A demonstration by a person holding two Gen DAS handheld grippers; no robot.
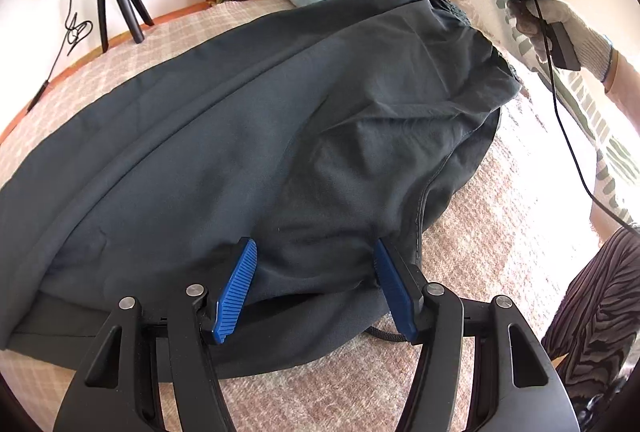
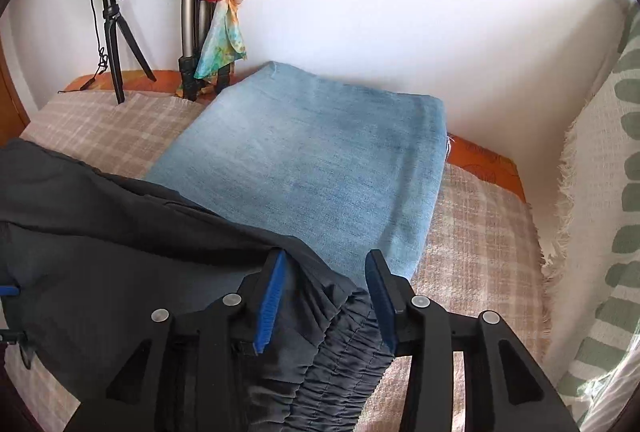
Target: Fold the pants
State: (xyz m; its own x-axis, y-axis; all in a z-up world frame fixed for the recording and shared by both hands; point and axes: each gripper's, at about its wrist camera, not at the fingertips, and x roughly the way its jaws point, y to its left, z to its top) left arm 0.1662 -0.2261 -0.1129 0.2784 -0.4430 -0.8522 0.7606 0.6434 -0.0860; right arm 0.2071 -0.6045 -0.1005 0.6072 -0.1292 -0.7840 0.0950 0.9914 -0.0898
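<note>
The dark pants (image 1: 248, 136) lie spread over the checked bedcover (image 1: 480, 252), doubled lengthwise, with one long folded edge running away to the left of the left gripper (image 1: 314, 264). That gripper's jaws stand wide apart, cloth bunched between the blue pads (image 1: 236, 292) but not pinched; a hemmed edge curves off just right of the right-hand pad, and bare bedcover opens beyond it. The right gripper (image 2: 326, 280) also stands with jaws apart, the gathered elastic waistband (image 2: 344, 364) lying between them and touching neither pad clearly. Ahead of those jaws rests a folded pair of jeans (image 2: 320, 160), its near edge partly under the dark cloth. To the right is a strip of free bedcover, then a fringed green-patterned throw (image 2: 600, 216). A tripod (image 2: 114, 44) stands far left by the wall.
</note>
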